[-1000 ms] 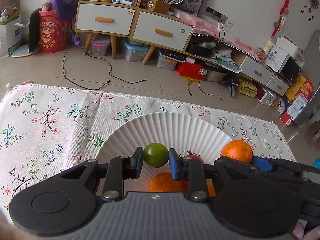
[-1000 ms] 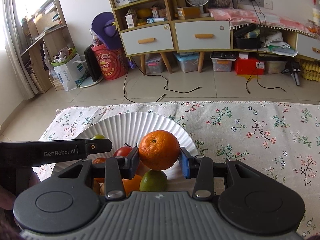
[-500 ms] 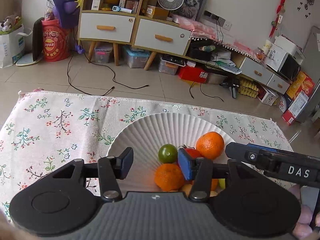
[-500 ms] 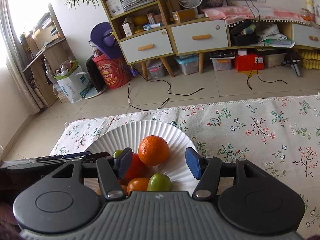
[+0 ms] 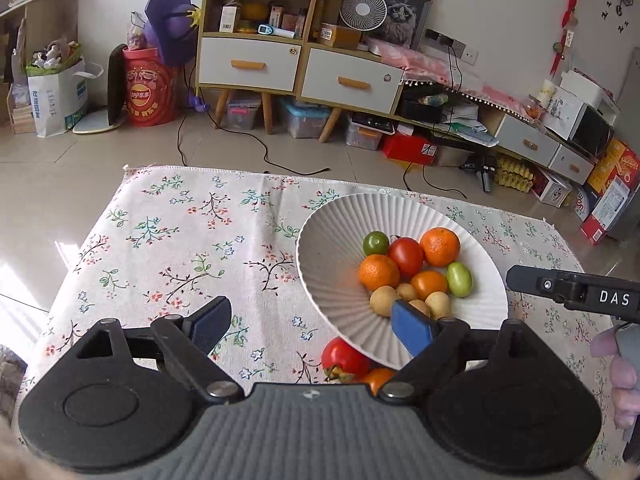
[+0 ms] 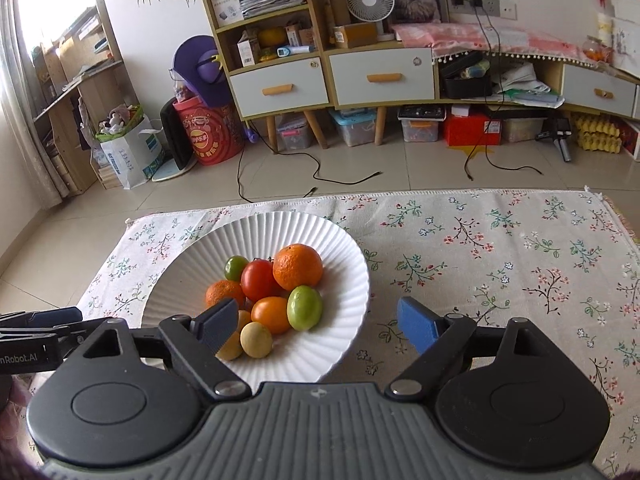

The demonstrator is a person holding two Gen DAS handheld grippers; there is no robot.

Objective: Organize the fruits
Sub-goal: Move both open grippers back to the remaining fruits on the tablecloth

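A white ribbed bowl [image 5: 332, 264] [image 6: 344, 280] on the floral cloth holds oranges [image 5: 440, 246] [image 6: 297, 266], a red tomato [image 5: 405, 256] [image 6: 260, 279], green fruits [image 5: 375, 243] [image 6: 305, 307] and small yellow fruits [image 5: 382, 300] [image 6: 256, 339]. A second red tomato [image 5: 344, 358] and an orange fruit [image 5: 378, 378] lie on the cloth in front of the bowl, near my left gripper. My left gripper [image 5: 310, 330] is open and empty, pulled back above the bowl's near left edge. My right gripper [image 6: 316, 322] is open and empty, just behind the bowl's near right rim.
The floral tablecloth [image 5: 180, 248] [image 6: 500, 264] spreads left and right of the bowl. The right gripper's body [image 5: 572, 290] shows at the right in the left wrist view. Beyond the table are tiled floor, cables and a drawer cabinet [image 6: 328, 76].
Both grippers opened and let go: the left released the green fruit, the right the orange, both into the bowl. Both grippers then drew back and up from the bowl.
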